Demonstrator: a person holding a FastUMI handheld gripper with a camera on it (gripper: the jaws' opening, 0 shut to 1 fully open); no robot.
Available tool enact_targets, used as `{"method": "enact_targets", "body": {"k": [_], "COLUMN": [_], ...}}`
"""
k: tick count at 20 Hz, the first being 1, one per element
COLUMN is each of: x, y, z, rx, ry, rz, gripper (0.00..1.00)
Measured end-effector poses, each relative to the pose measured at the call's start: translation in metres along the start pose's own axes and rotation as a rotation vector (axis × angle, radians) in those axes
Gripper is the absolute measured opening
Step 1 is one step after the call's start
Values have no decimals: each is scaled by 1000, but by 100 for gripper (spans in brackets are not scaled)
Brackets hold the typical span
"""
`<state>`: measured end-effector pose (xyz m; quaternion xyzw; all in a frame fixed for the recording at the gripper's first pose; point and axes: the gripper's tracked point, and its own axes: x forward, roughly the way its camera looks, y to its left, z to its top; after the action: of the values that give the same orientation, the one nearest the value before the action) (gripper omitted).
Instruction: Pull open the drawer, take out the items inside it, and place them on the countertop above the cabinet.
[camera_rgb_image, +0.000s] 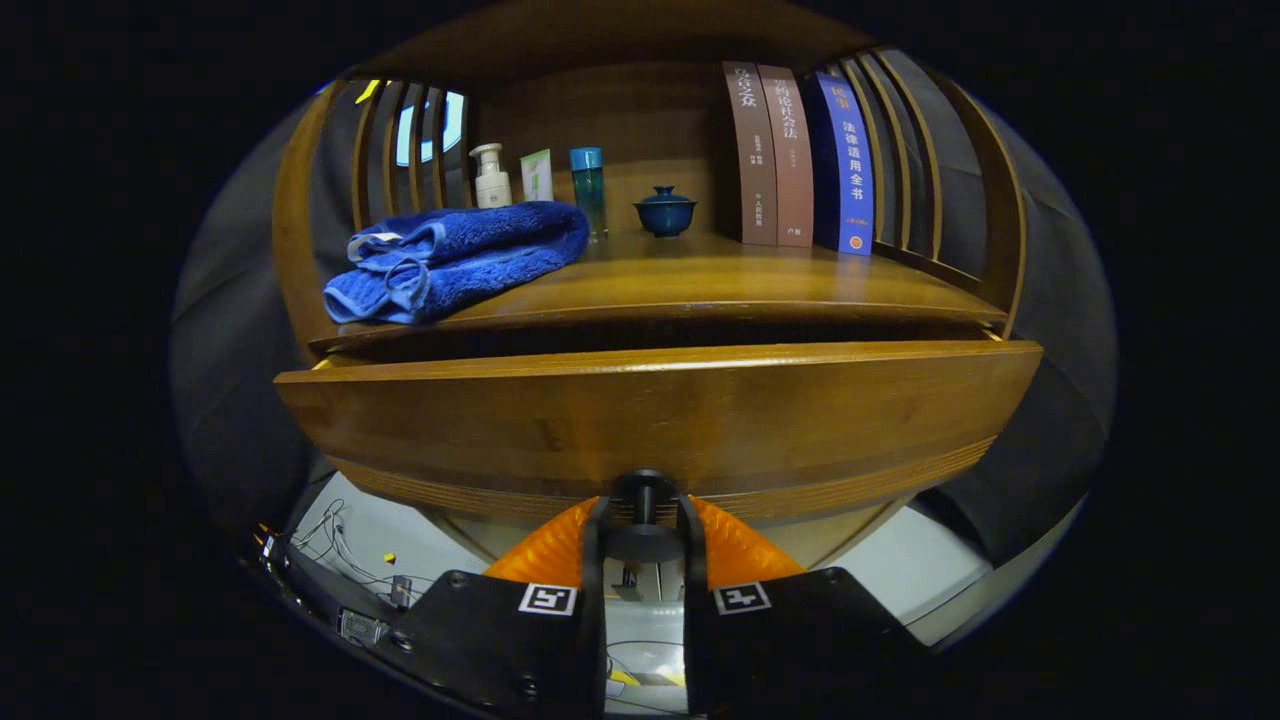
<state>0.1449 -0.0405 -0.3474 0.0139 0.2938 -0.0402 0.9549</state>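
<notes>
At the lower front of the wooden cabinet (300, 230), the gripper (644, 520) has its two fingers set narrow around the dark knob (644, 492) of the drawer (650, 420), one finger on each side and apparently pressing on it. The drawer front stands out from the cabinet body, with a dark gap between its top edge and the countertop (720, 280) above; the inside of the drawer is hidden from this angle. On the countertop: a folded blue towel (455, 260) at the left, hanging slightly over the front edge. Behind it, near the back wall, a white pump bottle (490, 177), a pale green tube (537, 175) and a teal bottle (588, 190) stand upright, close together. A small dark blue lidded cup (665, 211) sits further right, apart from the bottles. Three books (800, 155) stand upright, touching, at the right against the slatted side. Below the drawer, pale floor (380, 540) with loose cables (335, 545).
</notes>
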Motion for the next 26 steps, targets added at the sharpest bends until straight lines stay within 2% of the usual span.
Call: {"method": "enact_targets", "body": {"k": [15, 18, 26], "x": [-107, -118, -123], "y": [3, 3, 2], "z": [-64, -83, -85], "rx": [41, 57, 51], "ry": [66, 105, 101], "rz": [43, 56, 61], "gripper": [35, 35, 35]}}
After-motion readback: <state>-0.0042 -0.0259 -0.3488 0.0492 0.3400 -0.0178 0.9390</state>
